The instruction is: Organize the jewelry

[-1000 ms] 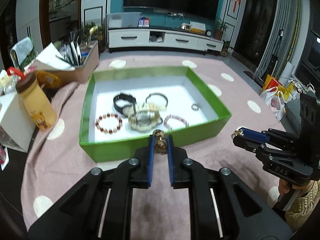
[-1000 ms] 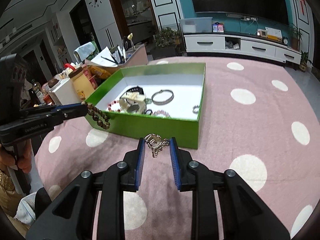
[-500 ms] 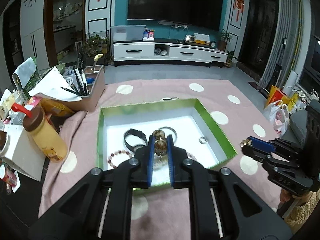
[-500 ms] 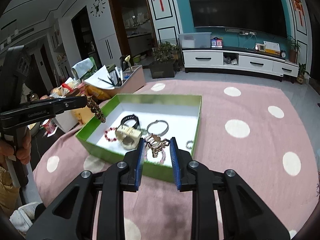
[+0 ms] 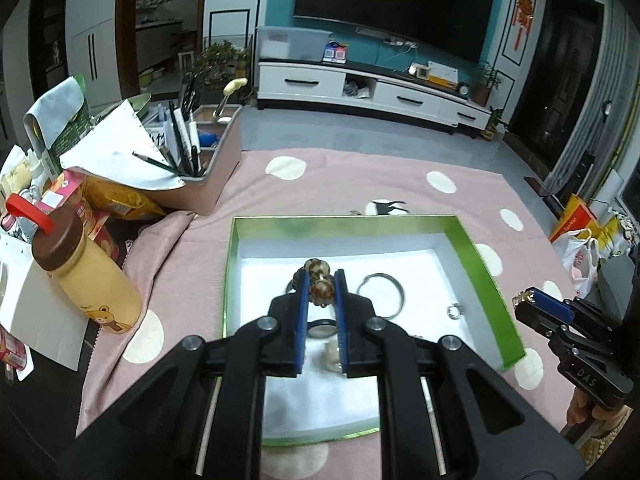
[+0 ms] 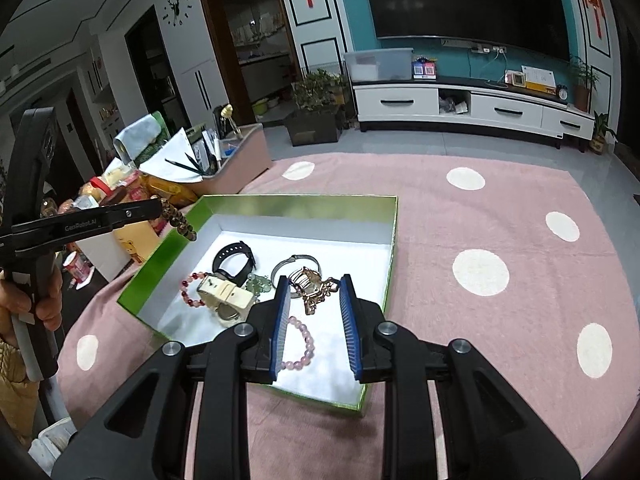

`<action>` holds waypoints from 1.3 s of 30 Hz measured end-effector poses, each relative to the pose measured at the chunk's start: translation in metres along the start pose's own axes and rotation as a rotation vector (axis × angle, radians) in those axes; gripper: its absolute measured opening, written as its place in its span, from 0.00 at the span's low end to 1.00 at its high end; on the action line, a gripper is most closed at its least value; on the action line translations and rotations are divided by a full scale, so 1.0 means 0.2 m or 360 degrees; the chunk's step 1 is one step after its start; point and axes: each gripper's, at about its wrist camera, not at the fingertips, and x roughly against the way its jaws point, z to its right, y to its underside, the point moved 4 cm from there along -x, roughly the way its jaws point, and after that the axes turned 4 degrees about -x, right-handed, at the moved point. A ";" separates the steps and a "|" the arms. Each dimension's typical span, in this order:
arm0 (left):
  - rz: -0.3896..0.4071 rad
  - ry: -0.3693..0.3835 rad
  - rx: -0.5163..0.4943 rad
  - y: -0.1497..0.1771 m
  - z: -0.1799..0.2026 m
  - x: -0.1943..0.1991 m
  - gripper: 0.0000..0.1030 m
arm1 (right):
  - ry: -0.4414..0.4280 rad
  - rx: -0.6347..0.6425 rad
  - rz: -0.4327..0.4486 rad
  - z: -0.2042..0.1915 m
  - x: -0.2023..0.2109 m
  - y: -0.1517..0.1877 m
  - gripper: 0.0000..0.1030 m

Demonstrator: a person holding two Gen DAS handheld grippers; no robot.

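Observation:
A green box (image 5: 348,221) (image 6: 300,201) with a white floor lies on the pink dotted cloth. Inside are a black watch (image 6: 236,260), a cream watch (image 6: 224,296), a red bead bracelet (image 6: 188,293), a pink bead bracelet (image 6: 305,343), a silver bangle (image 5: 380,290) and a small ring (image 5: 455,311). My left gripper (image 5: 322,280) (image 6: 158,206) is shut on a brown bead bracelet (image 5: 320,282) (image 6: 180,225), held over the box's left part. My right gripper (image 6: 315,280) (image 5: 534,303) is shut on a gold chain bracelet (image 6: 314,289), hanging above the box's near right side.
A yellow bottle (image 5: 88,280) with a brown lid and a white carton (image 5: 24,308) stand left of the box. A pen organizer (image 5: 200,168) and snack bags crowd the far left. Bare pink cloth (image 6: 500,240) spreads to the right.
Both grippers have moved forward from in front of the box to above it, each carrying its bracelet. Neither grip has altered.

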 end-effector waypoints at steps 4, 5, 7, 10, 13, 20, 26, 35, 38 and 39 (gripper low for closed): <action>-0.0057 -0.0034 -0.0011 0.03 -0.03 -0.10 0.11 | 0.0024 0.0013 -0.0052 0.00 -0.09 0.00 0.25; -0.0069 -0.0038 -0.0015 0.03 -0.03 -0.12 0.11 | 0.0027 0.0013 -0.0060 0.01 -0.11 -0.01 0.25; -0.0091 -0.0043 -0.0020 0.04 -0.03 -0.15 0.11 | 0.0038 0.0013 -0.0090 0.01 -0.15 0.00 0.25; -0.0121 -0.0049 -0.0031 0.06 -0.04 -0.20 0.11 | 0.0048 0.0009 -0.0123 0.02 -0.20 0.01 0.25; -0.0139 -0.0054 -0.0042 0.08 -0.03 -0.24 0.12 | 0.0057 0.0008 -0.0150 0.03 -0.24 0.02 0.25; -0.0176 -0.0091 -0.0055 0.09 -0.03 -0.26 0.12 | 0.0096 0.0001 -0.0195 0.04 -0.27 0.03 0.28; -0.0165 -0.0137 -0.0059 0.05 -0.02 -0.18 0.60 | 0.0130 0.0010 -0.0174 0.02 -0.19 -0.01 0.45; -0.0183 -0.0212 -0.0091 -0.12 0.03 0.07 0.98 | 0.0274 0.0013 -0.0264 -0.07 0.00 -0.19 0.99; -0.0168 -0.0263 -0.0092 -0.18 0.05 0.16 0.98 | 0.0299 0.0005 -0.0373 -0.10 0.04 -0.25 0.99; -0.0166 -0.0272 -0.0096 -0.20 0.06 0.18 0.98 | 0.0303 0.0001 -0.0400 -0.11 0.06 -0.26 0.99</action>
